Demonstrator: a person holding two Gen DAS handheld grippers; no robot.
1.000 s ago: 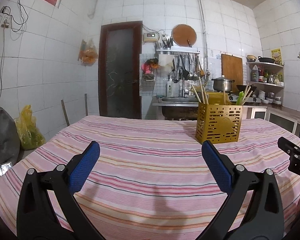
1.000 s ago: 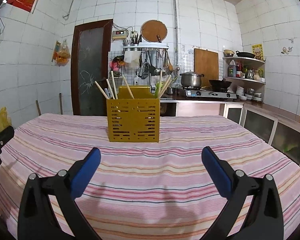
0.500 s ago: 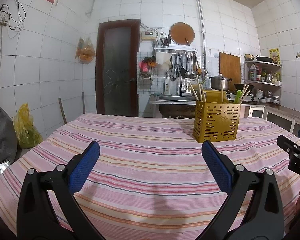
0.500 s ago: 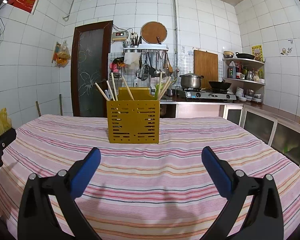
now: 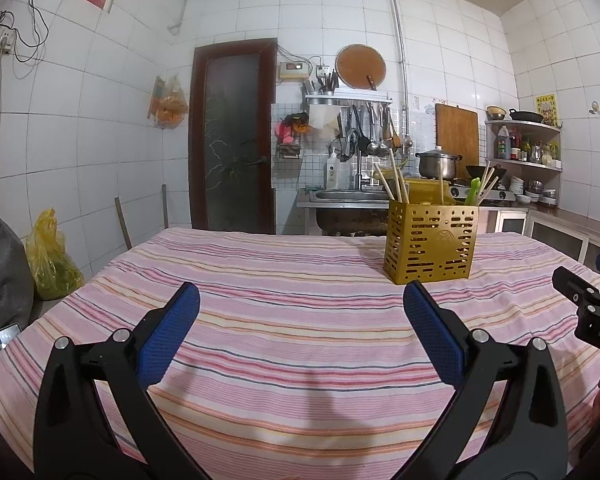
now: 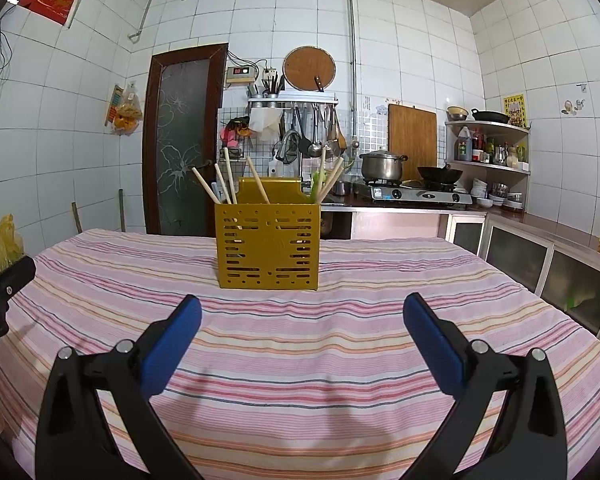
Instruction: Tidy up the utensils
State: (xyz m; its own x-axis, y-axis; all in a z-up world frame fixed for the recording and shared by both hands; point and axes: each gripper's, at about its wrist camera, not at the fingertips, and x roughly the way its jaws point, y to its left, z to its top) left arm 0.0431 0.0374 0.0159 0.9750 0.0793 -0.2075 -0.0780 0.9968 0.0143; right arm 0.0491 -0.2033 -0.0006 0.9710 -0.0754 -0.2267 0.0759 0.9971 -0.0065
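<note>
A yellow slotted utensil holder [image 6: 267, 245] stands upright on the striped tablecloth [image 6: 340, 344], straight ahead of my right gripper [image 6: 302, 320]. It also shows in the left wrist view [image 5: 430, 243], ahead and to the right of my left gripper [image 5: 300, 308]. Wooden chopsticks [image 6: 224, 184] and a green utensil [image 5: 473, 190] stick up out of it. Both grippers are open and empty, low over the near part of the table. The right gripper's body shows at the right edge of the left wrist view [image 5: 592, 308].
The table is covered by a pink striped cloth [image 5: 284, 320]. Behind it stand a sink [image 5: 348, 196], a stove with a pot [image 6: 382, 166] and wok [image 6: 439, 174], hanging utensils, shelves [image 6: 488, 148] and a dark door [image 5: 232, 136]. A yellow bag [image 5: 50, 258] sits left of the table.
Both grippers have dropped a little and stayed open. The view sits lower over the cloth. The holder and its contents have not moved.
</note>
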